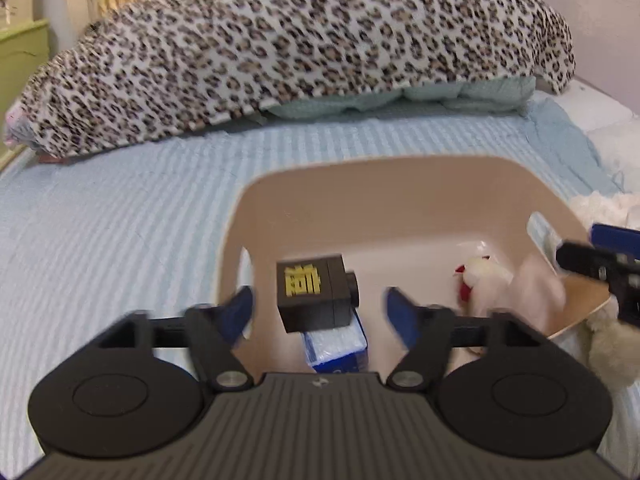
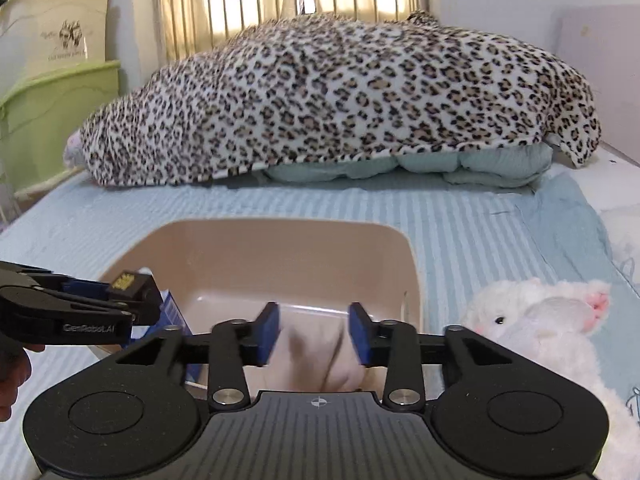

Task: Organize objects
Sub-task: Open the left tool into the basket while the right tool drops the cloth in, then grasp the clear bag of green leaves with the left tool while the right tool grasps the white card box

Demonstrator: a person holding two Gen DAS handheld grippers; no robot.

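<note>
A beige plastic bin (image 1: 400, 184) sits on a bed covered with a pale blue striped bedspread (image 1: 120, 216), and both grippers hover at its near edge. The left gripper (image 1: 319, 312) has its blue-padded fingers spread wide, and a black cube with a yellow character on its face (image 1: 310, 294) sits in the gap between them, touching neither pad; whether it is resting on something or in mid-air I cannot tell. Directly below the cube, inside the bin, is a blue-and-white box (image 1: 335, 350). Further right in the bin lies a small white-and-red plush toy (image 1: 478, 276), blurred. The right gripper (image 2: 313, 334) is over the bin's near right side, its fingers at a middling gap with a pale pink soft object (image 2: 320, 356) between them — the pads appear to touch its sides, though motion blur makes a firm grip hard to confirm. Just right of the bin, on the bedspread, lies a white plush animal with a pink ear (image 2: 536, 316). At the head of the bed a leopard-print blanket (image 2: 340, 96) drapes over light green bedding (image 2: 440, 166), with a metal headboard (image 2: 280, 4) behind and green storage bins (image 2: 56, 120) at the left.
</note>
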